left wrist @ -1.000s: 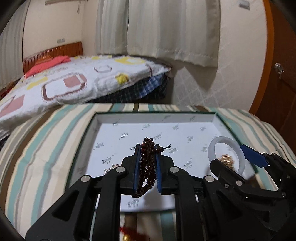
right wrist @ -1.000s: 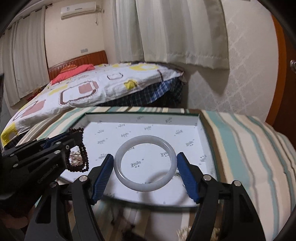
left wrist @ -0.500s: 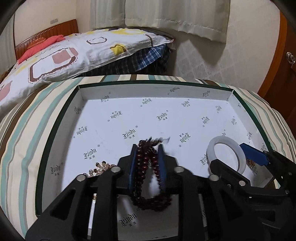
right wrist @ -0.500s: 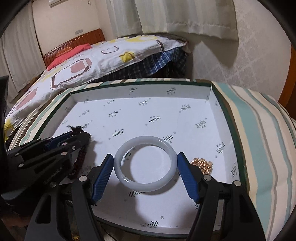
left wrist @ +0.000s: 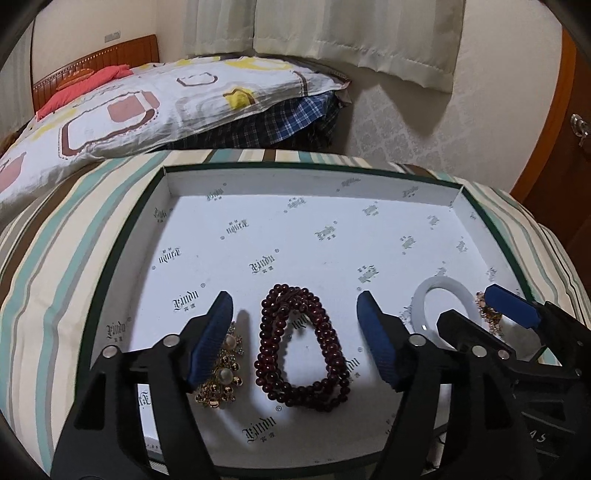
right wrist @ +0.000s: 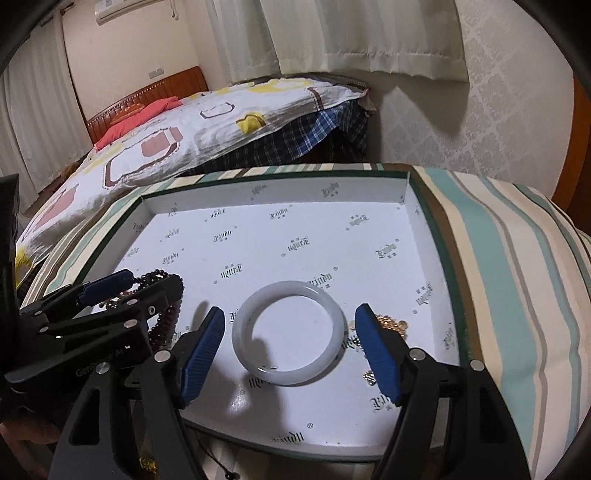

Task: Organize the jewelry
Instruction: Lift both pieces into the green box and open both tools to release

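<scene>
A shallow white box lid with green rim (left wrist: 122,236) (right wrist: 454,295) lies on a striped cloth. A dark red bead bracelet (left wrist: 301,347) lies on its floor between the fingers of my open left gripper (left wrist: 295,332); it also shows in the right wrist view (right wrist: 162,317), partly hidden. A gold and pearl brooch (left wrist: 219,380) lies under the left finger. A white jade bangle (right wrist: 290,332) (left wrist: 439,295) lies flat between the fingers of my open right gripper (right wrist: 290,350). A small gold chain piece (right wrist: 391,325) lies by the right finger.
The striped cloth (right wrist: 509,280) covers the surface around the lid. A bed with a patterned quilt (left wrist: 147,103) stands behind, with curtains (right wrist: 369,33) and a wallpapered wall. A wooden door (left wrist: 569,155) is at the right.
My left gripper moved down into the lid and opened, letting the bead bracelet drop onto the floor. My right gripper lowered over the bangle, which now rests in the lid.
</scene>
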{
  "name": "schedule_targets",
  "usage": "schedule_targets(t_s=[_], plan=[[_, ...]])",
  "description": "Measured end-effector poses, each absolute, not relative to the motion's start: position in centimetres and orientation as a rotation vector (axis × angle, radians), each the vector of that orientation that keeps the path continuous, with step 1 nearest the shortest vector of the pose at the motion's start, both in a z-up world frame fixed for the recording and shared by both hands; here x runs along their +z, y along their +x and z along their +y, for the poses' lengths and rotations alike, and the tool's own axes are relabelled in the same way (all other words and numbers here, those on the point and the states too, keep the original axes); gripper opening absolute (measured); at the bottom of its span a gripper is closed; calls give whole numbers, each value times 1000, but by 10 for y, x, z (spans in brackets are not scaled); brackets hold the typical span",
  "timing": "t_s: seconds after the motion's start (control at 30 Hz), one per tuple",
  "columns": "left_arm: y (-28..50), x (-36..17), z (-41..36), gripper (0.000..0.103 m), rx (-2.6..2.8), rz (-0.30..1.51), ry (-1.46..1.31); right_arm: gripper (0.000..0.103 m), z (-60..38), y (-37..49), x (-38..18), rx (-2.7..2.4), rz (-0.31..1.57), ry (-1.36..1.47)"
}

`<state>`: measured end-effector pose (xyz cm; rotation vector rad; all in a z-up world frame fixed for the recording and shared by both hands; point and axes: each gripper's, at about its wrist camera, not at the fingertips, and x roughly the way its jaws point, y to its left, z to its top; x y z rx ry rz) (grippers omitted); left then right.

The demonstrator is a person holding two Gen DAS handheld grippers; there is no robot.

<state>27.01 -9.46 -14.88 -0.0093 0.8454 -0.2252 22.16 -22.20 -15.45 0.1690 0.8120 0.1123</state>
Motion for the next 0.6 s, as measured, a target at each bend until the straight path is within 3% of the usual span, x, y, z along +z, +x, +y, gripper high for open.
schedule_targets(t_s=[0.3, 0.6], plan=[[239, -112, -94, 78, -223, 716, 16, 71, -228, 190, -127, 81, 715, 165], [190, -85, -61, 78, -155, 601, -24, 71, -224, 145, -116, 60, 650, 154]])
